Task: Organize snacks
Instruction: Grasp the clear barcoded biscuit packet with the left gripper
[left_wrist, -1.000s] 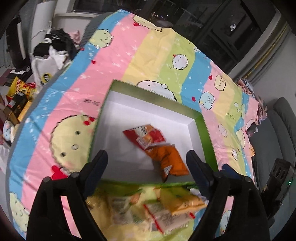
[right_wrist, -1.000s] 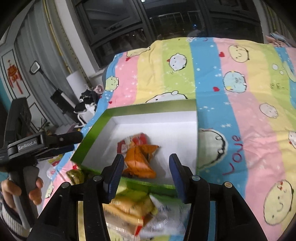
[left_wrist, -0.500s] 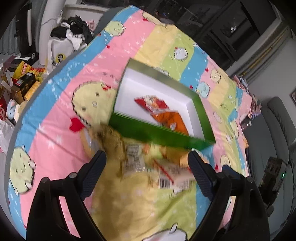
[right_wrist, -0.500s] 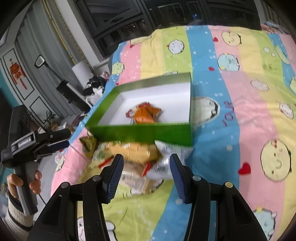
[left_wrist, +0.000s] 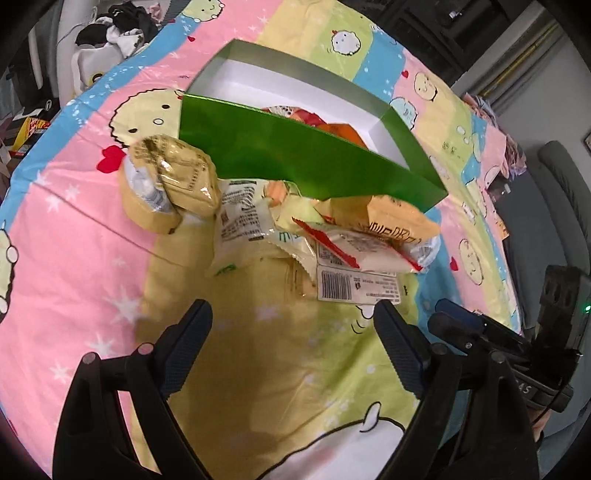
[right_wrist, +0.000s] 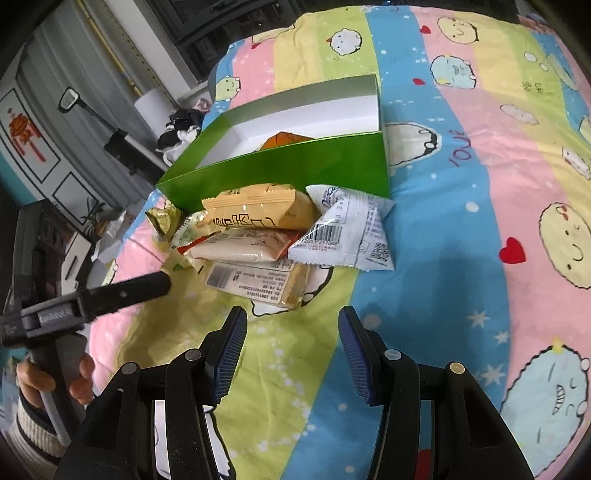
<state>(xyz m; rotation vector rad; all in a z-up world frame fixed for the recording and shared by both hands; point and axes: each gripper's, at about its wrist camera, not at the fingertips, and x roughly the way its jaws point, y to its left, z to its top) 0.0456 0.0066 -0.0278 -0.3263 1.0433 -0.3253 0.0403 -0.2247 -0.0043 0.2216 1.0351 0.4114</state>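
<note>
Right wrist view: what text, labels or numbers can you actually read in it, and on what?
"love", upside down, on the bedsheet.
Digits under the barcode on the white packet: too small to read surely.
Large characters on the yellow packet: partly hidden, not legible.
Fine print and barcode on the label of the bottom packet: too small.
Lettering on the left gripper's body: blurred.

Glossy green cardboard box (left_wrist: 310, 158), matt white inside; shiny crinkled plastic snack packets (right_wrist: 255, 236); soft printed cloth sheet (right_wrist: 461, 258).

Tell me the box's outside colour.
Green, white inside; the box shows best in the right wrist view.
</note>
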